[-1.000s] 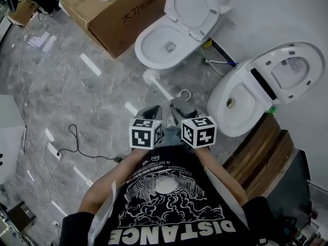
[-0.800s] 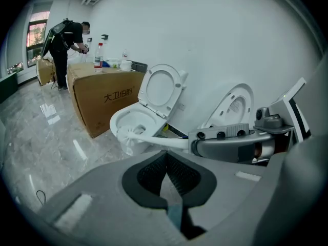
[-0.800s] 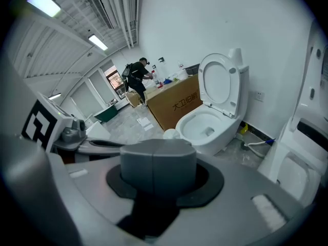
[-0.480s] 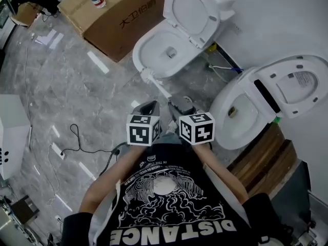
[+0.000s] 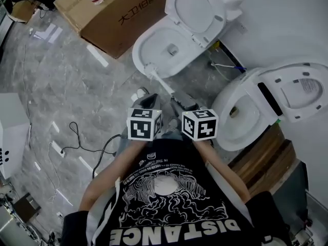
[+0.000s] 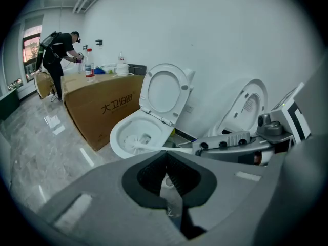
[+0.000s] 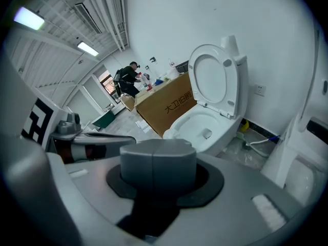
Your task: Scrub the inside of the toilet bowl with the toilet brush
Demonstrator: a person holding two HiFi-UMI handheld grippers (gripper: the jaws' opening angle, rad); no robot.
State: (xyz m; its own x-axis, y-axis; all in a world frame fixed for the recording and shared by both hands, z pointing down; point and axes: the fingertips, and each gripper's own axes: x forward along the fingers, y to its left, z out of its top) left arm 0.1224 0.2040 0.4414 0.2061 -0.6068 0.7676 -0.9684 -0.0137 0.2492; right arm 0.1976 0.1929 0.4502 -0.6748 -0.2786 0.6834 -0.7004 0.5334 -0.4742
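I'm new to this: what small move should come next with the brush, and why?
Probably ease the right tongs forward and down: the toilet brush has its head just inside the near rim of the toilet bowl, far from the drain.

Place: a test or demonstration room rather than a home bathroom.
Fixtures: a toilet (image 5: pixel 154 47) and a second toilet (image 5: pixel 241 114), lids up, near each other on a grey marble floor (image 5: pixel 66 86).
Clutter: cardboard box (image 5: pixel 118 12), loose cable (image 5: pixel 77 137).
Overhead: strip lights (image 7: pixel 87 48).
Background: a person (image 6: pixel 56 55) at the box.
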